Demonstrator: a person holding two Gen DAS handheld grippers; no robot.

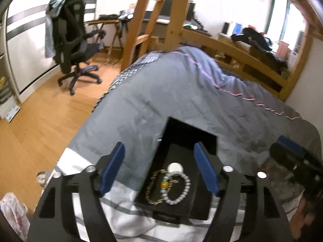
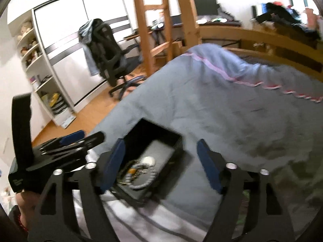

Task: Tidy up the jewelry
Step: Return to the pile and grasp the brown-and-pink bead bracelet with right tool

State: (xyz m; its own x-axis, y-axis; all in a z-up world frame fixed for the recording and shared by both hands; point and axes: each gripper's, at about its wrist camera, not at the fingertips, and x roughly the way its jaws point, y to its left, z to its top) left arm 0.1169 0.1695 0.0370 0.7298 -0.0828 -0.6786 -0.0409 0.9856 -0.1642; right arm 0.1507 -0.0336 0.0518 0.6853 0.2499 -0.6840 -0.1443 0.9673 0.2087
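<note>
An open black jewelry box [image 1: 182, 141] lies on the grey bedspread [image 1: 181, 92]. Inside it lie a white bead bracelet [image 1: 177, 188], a gold chain [image 1: 152, 189] with an amber bead [image 1: 165, 185], and a round white piece [image 1: 175, 167]. My left gripper [image 1: 159, 169] is open and empty, its jaws astride the box just above it. My right gripper [image 2: 161, 162] is open and empty over the box's right side [image 2: 155, 141]; the bracelet [image 2: 141, 178] shows blurred there. Each gripper appears in the other's view, the left [image 2: 66, 143] and the right [image 1: 290, 153].
A black office chair [image 1: 74, 40] stands on the wood floor [image 1: 40, 131] to the left. Wooden loft bed posts [image 1: 141, 20] and a cluttered desk [image 1: 252, 38] stand behind the bed. White shelves [image 2: 38, 60] line the left wall. A plastic bag [image 1: 14, 211] lies at the lower left.
</note>
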